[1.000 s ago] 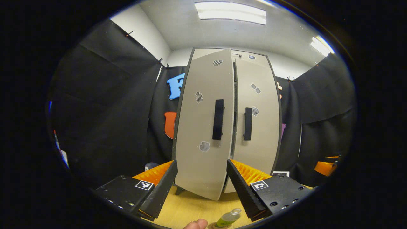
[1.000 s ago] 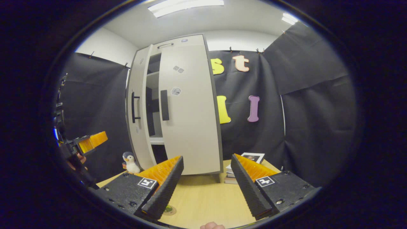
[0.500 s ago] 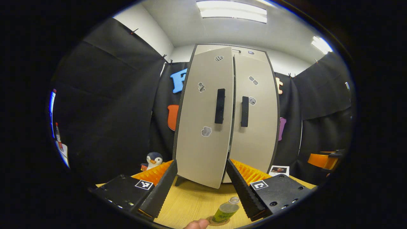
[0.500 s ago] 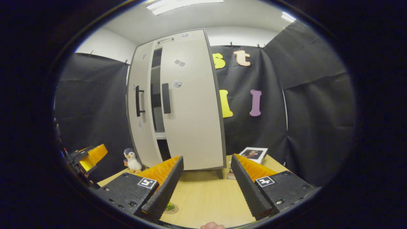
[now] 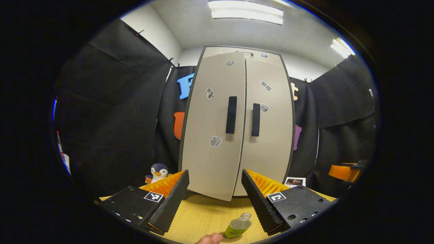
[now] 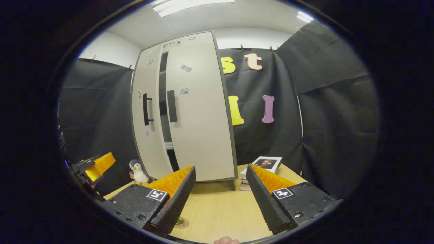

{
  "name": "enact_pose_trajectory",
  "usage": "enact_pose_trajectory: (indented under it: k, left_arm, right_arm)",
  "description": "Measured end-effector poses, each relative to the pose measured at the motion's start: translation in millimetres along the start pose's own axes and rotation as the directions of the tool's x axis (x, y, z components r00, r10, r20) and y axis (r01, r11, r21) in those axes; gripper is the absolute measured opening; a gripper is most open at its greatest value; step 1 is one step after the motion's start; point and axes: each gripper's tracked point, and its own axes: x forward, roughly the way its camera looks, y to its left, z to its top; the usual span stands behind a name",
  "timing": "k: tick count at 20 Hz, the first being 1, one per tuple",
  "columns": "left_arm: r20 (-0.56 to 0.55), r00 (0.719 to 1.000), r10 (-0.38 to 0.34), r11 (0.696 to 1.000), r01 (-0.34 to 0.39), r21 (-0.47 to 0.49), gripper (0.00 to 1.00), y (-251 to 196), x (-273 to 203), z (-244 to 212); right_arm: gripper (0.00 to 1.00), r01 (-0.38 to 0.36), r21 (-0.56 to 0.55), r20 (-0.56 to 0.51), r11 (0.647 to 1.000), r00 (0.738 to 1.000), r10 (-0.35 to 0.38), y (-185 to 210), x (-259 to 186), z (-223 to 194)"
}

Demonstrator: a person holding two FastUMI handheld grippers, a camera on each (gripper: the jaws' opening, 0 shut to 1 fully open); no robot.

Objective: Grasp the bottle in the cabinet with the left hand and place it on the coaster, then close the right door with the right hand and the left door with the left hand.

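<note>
The pale cabinet stands ahead in the left gripper view. Its left door hangs a little ajar, its lower edge out in front of the right door, which lies flat against the frame. In the right gripper view a dark gap shows between the left door and the right door. A small clear bottle with a green label stands on a round coaster near the table's front edge. My left gripper is open and holds nothing, back from the doors. My right gripper is open too, over the table.
A toy penguin stands left of the cabinet. A small stack of books lies to the cabinet's right. The light wooden table stretches in front. The other gripper shows far right in the left gripper view.
The left door has swung nearer to shut, narrowing the gap. My left gripper has drawn back from the cabinet. The right gripper has barely shifted.
</note>
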Motion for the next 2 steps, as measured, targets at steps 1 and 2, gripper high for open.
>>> enact_pose_trajectory:
  k: [1, 2]
  left_arm:
    - [-0.001, 1.0, -0.003, 1.0, 0.003, -0.001, 0.95, -0.9, 0.5, -0.2]
    - [-0.003, 1.0, -0.005, 1.0, 0.005, -0.002, 0.95, -1.6, 1.8, 0.3]
  right_arm:
    - [0.98, 0.003, 0.003, 0.003, 1.0, 1.0, -0.003, -1.2, 0.0, 0.8]
    - [0.98, 0.007, 0.004, 0.004, 1.0, 1.0, -0.007, -1.5, -0.1, 0.6]
